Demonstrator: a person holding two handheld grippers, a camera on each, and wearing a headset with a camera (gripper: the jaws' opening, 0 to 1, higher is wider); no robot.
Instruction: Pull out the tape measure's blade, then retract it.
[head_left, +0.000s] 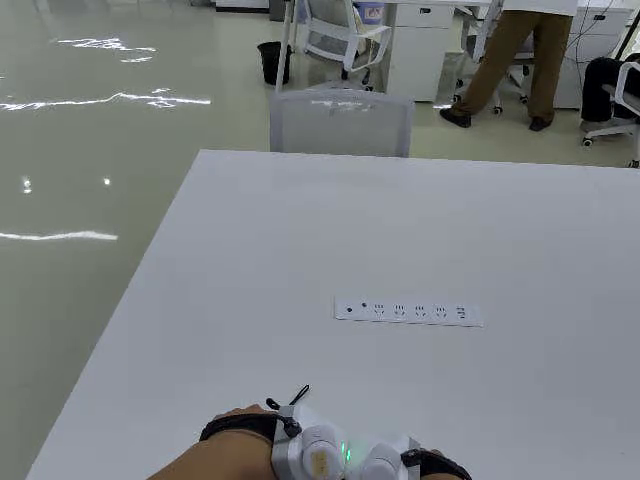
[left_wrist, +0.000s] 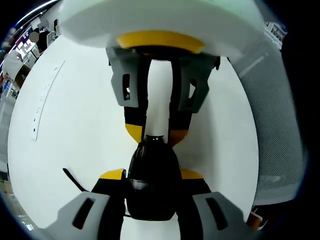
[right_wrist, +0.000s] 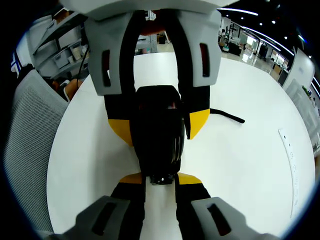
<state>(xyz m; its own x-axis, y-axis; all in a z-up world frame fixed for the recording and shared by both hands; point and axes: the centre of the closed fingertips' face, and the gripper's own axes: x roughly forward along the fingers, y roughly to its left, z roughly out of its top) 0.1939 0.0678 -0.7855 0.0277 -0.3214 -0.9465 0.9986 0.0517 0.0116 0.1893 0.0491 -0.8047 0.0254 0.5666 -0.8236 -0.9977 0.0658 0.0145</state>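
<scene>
One tape measure (right_wrist: 159, 135), two grippers, tip to tip.
Left gripper (left_wrist: 152, 174) clamps the body (left_wrist: 152, 197); right gripper (right_wrist: 160, 180) pinches the white blade (left_wrist: 160, 95).

The tape measure (right_wrist: 159, 132) has a glossy black plastic case; the white table (head_left: 400, 230) looks smooth and matt.
</scene>
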